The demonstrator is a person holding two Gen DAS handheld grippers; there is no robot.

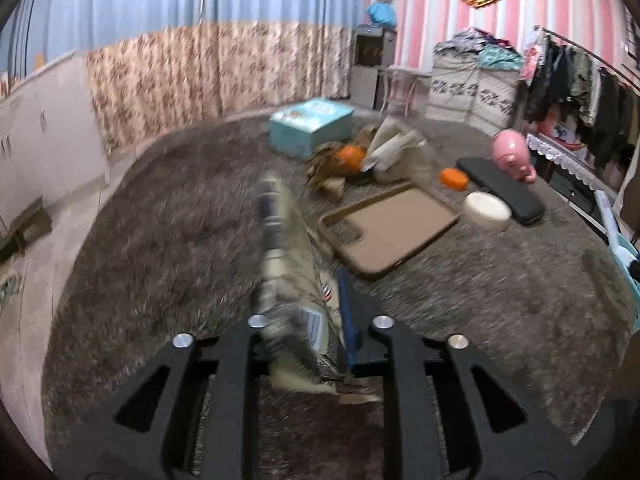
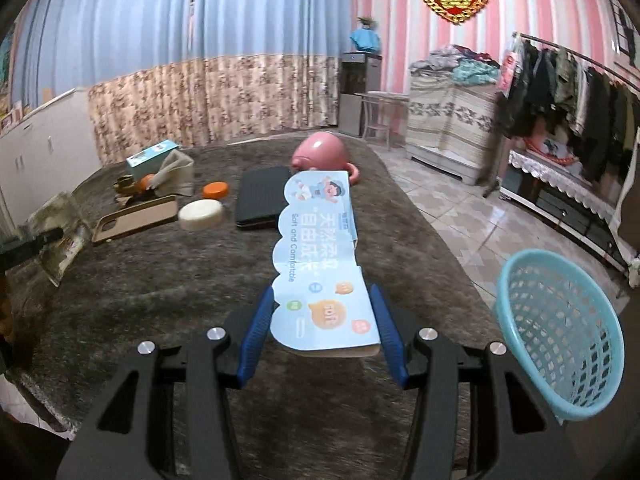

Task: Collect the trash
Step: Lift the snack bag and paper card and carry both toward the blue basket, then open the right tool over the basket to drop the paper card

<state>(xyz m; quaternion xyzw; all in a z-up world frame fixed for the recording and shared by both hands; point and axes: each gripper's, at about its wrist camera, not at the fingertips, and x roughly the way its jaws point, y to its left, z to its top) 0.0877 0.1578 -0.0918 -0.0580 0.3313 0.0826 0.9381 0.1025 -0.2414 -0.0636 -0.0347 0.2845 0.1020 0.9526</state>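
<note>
Light-blue paper packaging (image 2: 320, 264) with orange bubbles and a cartoon child. Turquoise mesh basket (image 2: 560, 332). Shaggy grey-brown cover (image 2: 160, 280). Pink piggy bank (image 2: 320, 154). Orange lid (image 2: 215, 190). Cream round dish (image 2: 201, 213). Tan phone case (image 1: 390, 226). Blue finger pads (image 2: 254, 336).

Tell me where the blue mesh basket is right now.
In the right wrist view, the blue mesh basket sits at the far right, off the brown rug's edge, right of the right gripper holding the blue paper card.

The basket (image 2: 560, 332) stands right of the table (image 2: 160, 280); the phone case (image 2: 136, 218) lies left of the dish (image 2: 201, 213).
</note>
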